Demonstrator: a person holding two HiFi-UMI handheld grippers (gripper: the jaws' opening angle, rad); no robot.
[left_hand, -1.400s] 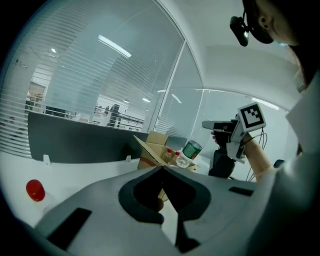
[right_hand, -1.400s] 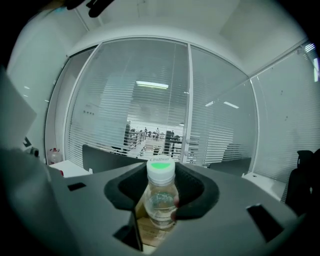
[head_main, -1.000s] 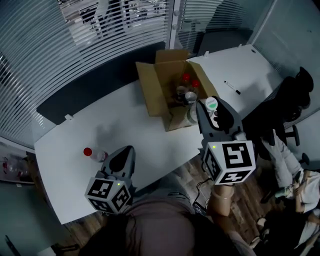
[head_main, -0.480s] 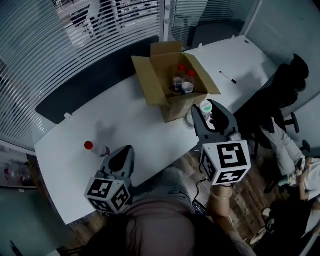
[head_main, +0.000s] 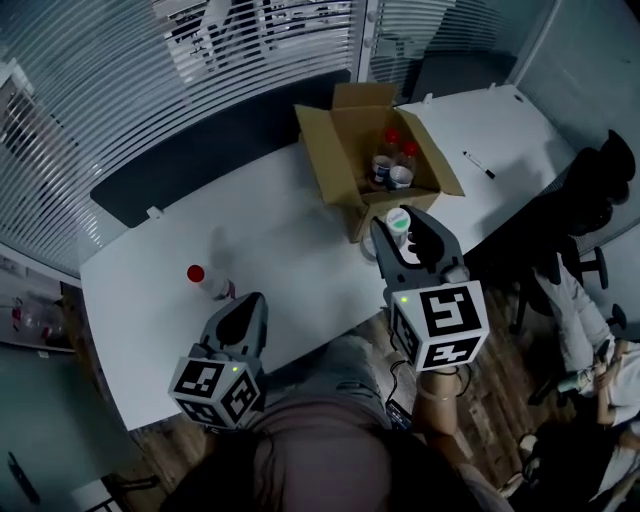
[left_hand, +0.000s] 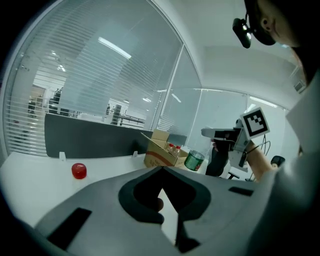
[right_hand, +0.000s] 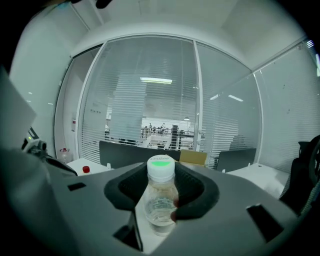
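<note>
1. Between the jaws of the right gripper (head_main: 410, 242) stands a clear bottle (right_hand: 160, 202) with a green cap (right_hand: 160, 163). The jaws are clamped on its body and the bottle is upright.
2. Left gripper (head_main: 240, 320): jaws closed together, with nothing between them.
3. Location of the held bottle: above the near edge of the white table (head_main: 285, 245), just near of the cardboard box (head_main: 335, 160) and outside it.
4. Progress, judged from the layout: at least two red-capped bottles (head_main: 393, 166) already stand inside the open box. The held bottle is not in the box. One red-capped bottle (head_main: 204, 280) stands alone on the left of the table, well apart from the box.
5. Right hand pose: gripper held out over the near table edge, jaws pointing far toward the box, marker cube toward the person.
6. Left hand pose: gripper held low at the near table edge, jaws pointing far, the lone red-capped bottle nearest to it but not touched.
</note>
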